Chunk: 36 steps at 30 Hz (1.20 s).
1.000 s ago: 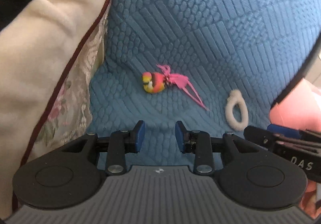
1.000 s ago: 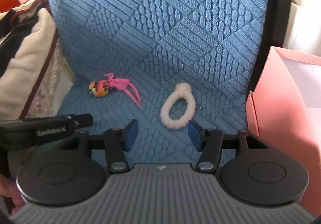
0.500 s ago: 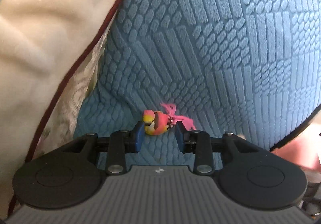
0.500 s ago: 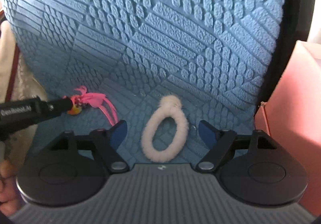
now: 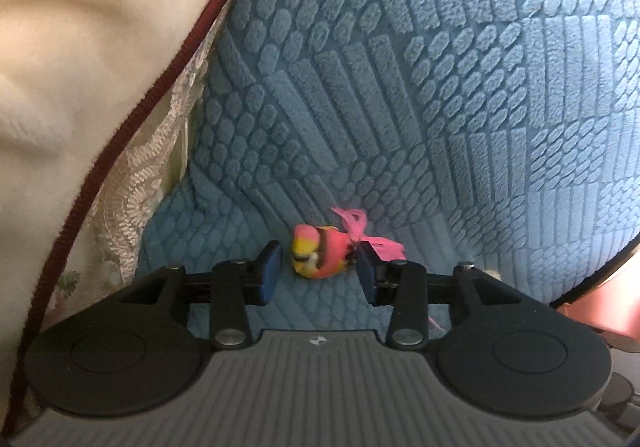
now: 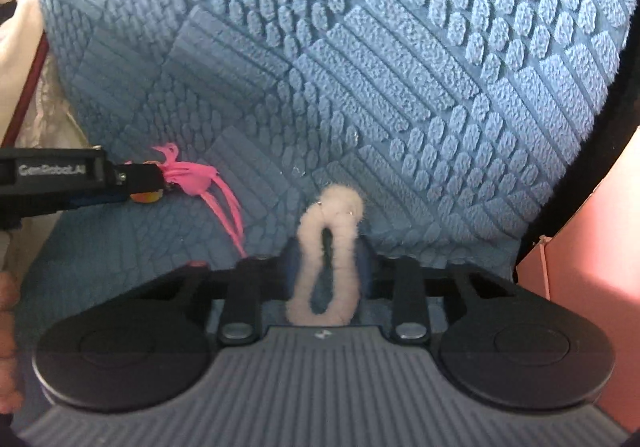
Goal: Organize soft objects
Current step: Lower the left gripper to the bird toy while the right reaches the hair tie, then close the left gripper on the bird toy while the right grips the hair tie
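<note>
Left gripper [image 5: 316,273]: jaws spread and just widened; the small pink-and-yellow toy [image 5: 318,257] lies between the pads, with a gap on the left pad's side; whether the right pad touches it I cannot tell.
Pink-and-yellow toy: on the blue textured seat cover [image 5: 440,107], at the crease where seat meets back; its pink ribbon tails [image 6: 224,207] trail toward the right gripper.
Right gripper [image 6: 326,267]: jaws have just closed in, pinching the white fluffy hair loop [image 6: 344,247], which is squeezed into a narrow upright oval between the pads.
White fluffy hair loop: on the same seat cover, near the toy's ribbon tails but apart from them.
Crowding on the left: a cream cushion with dark red piping [image 5: 80,67] leans over the seat, over a floral embroidered cloth [image 5: 132,183], just beside the toy.
Crowding on the right: a pink box [image 6: 592,287] stands against the seat's dark edge.
Person: fingers [image 6: 8,311] show at the left edge of the right wrist view.
</note>
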Each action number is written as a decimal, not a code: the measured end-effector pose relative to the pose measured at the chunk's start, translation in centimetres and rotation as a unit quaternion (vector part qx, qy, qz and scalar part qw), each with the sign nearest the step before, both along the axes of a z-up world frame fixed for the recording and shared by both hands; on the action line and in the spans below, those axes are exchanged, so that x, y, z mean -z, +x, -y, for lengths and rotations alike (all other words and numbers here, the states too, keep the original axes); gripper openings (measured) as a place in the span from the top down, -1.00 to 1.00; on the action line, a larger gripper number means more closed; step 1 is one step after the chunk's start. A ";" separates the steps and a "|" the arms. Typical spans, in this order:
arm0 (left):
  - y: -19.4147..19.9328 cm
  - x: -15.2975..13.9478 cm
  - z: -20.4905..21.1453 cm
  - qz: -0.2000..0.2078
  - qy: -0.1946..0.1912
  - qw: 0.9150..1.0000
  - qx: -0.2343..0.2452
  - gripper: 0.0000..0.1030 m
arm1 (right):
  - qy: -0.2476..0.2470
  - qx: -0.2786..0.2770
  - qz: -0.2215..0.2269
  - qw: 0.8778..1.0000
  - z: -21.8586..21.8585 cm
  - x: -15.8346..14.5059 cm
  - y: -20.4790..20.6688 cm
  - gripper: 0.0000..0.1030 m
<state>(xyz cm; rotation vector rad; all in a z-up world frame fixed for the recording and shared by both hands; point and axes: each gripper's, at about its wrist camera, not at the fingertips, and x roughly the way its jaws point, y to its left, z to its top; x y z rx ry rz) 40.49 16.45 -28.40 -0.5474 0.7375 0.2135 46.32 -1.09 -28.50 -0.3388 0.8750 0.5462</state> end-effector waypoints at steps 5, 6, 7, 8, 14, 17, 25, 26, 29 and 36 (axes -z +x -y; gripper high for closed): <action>0.2 0.5 -0.4 0.007 0.005 1.000 -0.001 0.09 | 0.004 -0.004 -0.001 1.000 -0.3 -0.5 -0.3 0.66; 0.2 0.6 -0.5 0.007 0.006 1.000 0.000 0.09 | 0.009 -0.001 -0.003 1.000 -0.3 -0.7 -0.3 0.66; 0.0 0.6 -0.8 0.007 0.007 1.000 0.003 0.09 | 0.014 0.001 -0.004 1.000 -0.3 -1.2 0.0 0.66; 0.0 0.7 -0.7 0.008 0.009 1.000 0.007 0.09 | 0.017 0.000 -0.004 1.000 -0.5 -1.5 0.2 0.66; 0.3 0.6 0.7 0.009 0.037 0.999 0.018 0.10 | 0.025 -0.007 -0.008 1.000 -0.4 -2.1 0.0 0.66; 0.1 0.6 1.0 0.011 0.039 0.999 0.021 0.10 | 0.027 -0.004 -0.016 0.999 0.0 -2.1 -0.4 0.66; 1.0 0.6 1.4 0.003 0.054 0.998 0.028 0.21 | 0.017 -0.009 -0.023 1.000 -0.1 -0.6 -0.9 0.66; 1.1 0.4 1.7 0.002 0.056 0.998 0.028 0.21 | 0.017 -0.009 -0.022 1.000 -0.1 -0.5 -0.9 0.66; 1.1 -0.2 2.4 -0.004 0.066 0.998 0.022 0.21 | 0.018 -0.011 -0.013 1.000 0.0 -0.8 -1.2 0.66; 0.3 -1.3 3.3 -0.003 0.064 0.998 0.010 0.21 | 0.019 -0.012 -0.004 1.000 0.8 -2.1 -2.0 0.65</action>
